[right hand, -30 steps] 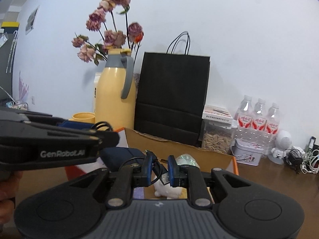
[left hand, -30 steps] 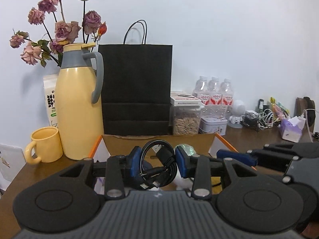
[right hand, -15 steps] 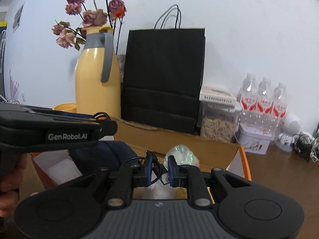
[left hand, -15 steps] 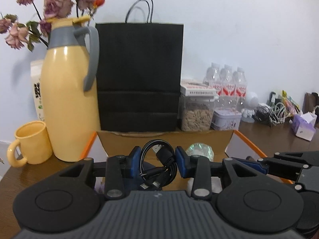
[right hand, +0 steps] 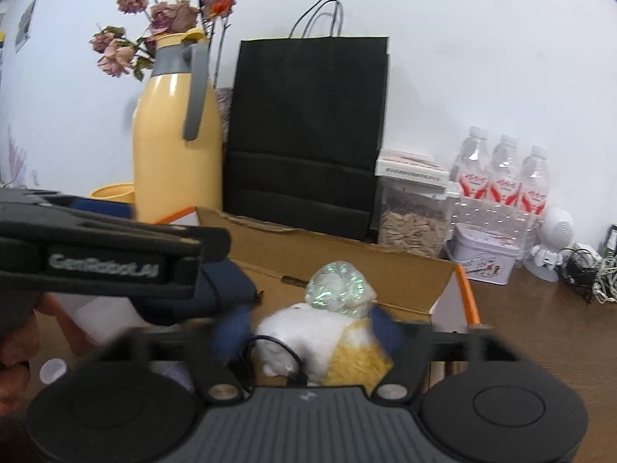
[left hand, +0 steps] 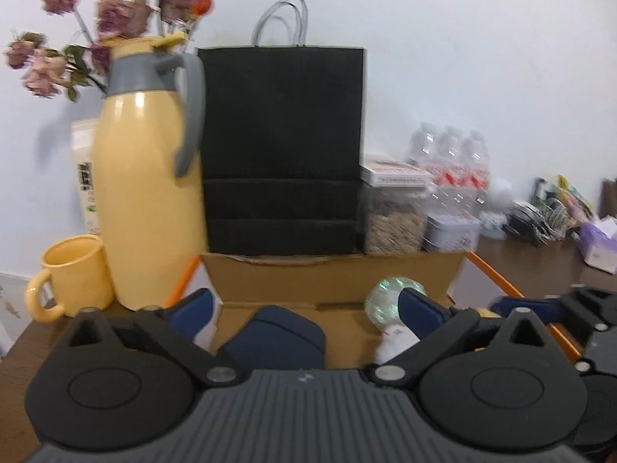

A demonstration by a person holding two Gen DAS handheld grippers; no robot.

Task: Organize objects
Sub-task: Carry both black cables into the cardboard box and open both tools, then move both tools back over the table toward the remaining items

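Inside the cardboard box (right hand: 347, 247) lie a navy pouch (left hand: 270, 337), plush toy (right hand: 320, 332) and cable (right hand: 270, 351).

We have 2 wrist fisheye views, each looking forward and slightly down along its own gripper, low and close over an open cardboard box (left hand: 331, 277) on a brown table (right hand: 540, 328). Our left view faces the black paper bag (left hand: 283, 146) square on; our right view sits further right and catches the left gripper (right hand: 115, 247) from the side. Both share the box, the bag, the yellow jug (right hand: 175, 146) and the water bottles (left hand: 451, 158).
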